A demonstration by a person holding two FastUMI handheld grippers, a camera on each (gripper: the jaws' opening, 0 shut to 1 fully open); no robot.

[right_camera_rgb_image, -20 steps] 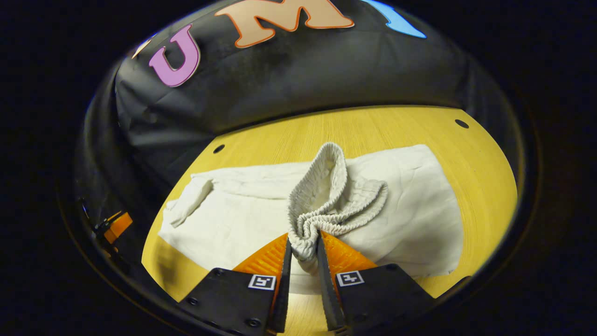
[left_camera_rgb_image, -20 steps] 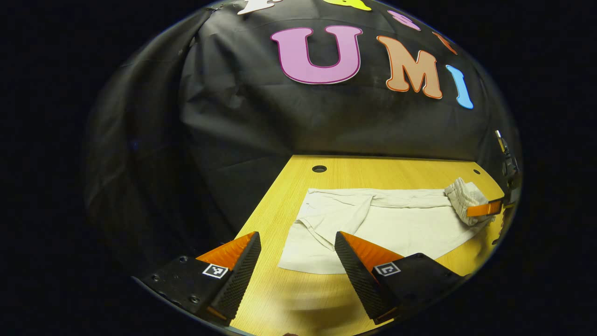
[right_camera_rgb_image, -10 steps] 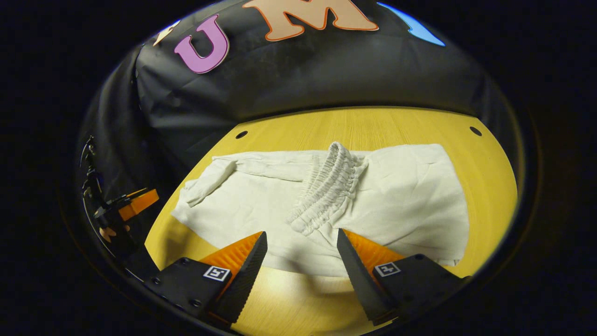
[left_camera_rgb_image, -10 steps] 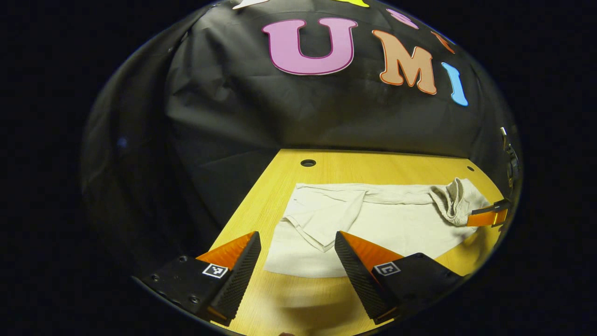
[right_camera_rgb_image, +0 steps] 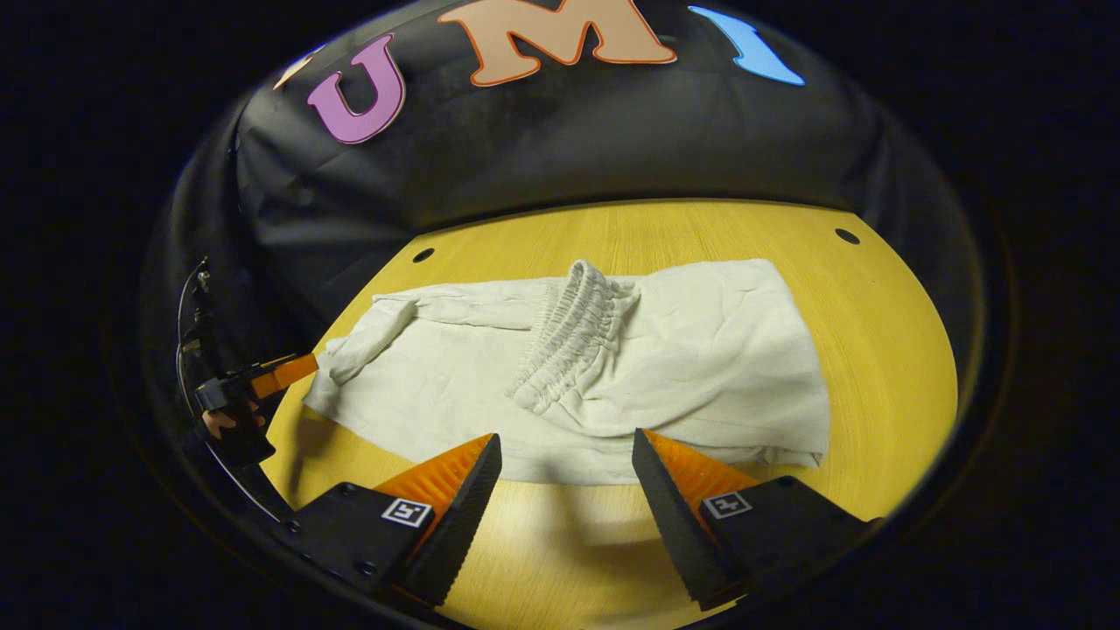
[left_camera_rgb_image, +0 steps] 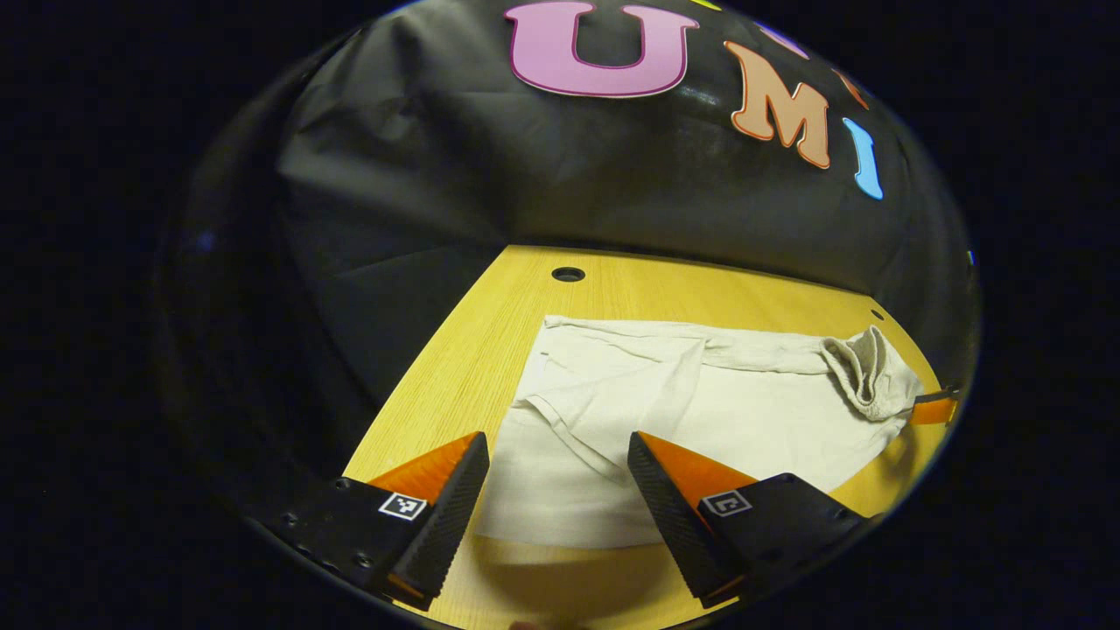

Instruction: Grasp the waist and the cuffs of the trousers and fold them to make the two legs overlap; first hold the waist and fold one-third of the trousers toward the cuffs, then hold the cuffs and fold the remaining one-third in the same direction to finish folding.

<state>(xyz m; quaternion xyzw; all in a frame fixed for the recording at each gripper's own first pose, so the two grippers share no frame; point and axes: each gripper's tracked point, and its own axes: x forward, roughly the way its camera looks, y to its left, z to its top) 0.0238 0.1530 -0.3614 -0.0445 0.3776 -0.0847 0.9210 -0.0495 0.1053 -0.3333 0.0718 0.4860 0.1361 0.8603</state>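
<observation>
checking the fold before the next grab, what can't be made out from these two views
- Trousers: the layers under the folded-over waistband are covered by the top cloth in the right gripper view, so leg overlap cannot be checked.
- Cuffs: in the left gripper view one cuff is flipped over, hiding the edge beneath.
- Left gripper, right gripper view: small at the rim, jaw gap unreadable there.
- Table: near edge cut off behind the right gripper.

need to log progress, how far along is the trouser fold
Done: the waist has been folded onto the trousers and lies mid-length, released; the right gripper is open beside it. In hand: the left gripper is open at the cuff end, nothing pinched yet. Left: grasp the cuffs and fold the last third over, on the table.
</observation>
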